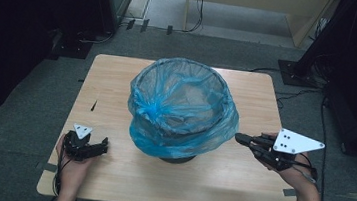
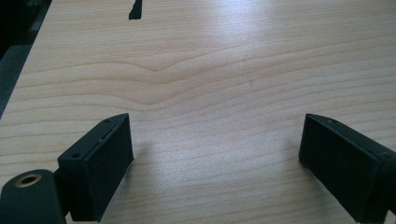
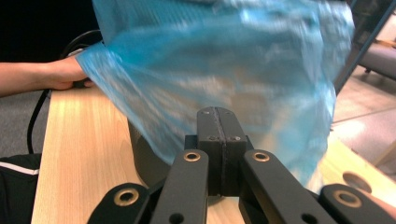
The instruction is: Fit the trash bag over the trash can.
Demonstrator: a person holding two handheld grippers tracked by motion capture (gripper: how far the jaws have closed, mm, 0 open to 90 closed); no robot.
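Now right gripper (image 1: 241, 138) at four o'clock, jaws pressed together, just beside blue bag (image 1: 180, 112); left gripper (image 1: 102, 146) at eight o'clock, jaws wide, over table (image 1: 118, 79).

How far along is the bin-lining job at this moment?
Done: the blue bag lines the bin, its edge folded over the rim. In hand: nothing; the right hand-held gripper is shut beside the bag, the left hand-held gripper open over the table. Left: perhaps smoothing the skirt.

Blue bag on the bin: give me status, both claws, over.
Left claw open, low over bare table, holding nothing. Right claw shut, empty, pointed at the blue bag. Bag draped over the bin rim, loose skirt hanging. Nothing in the way.
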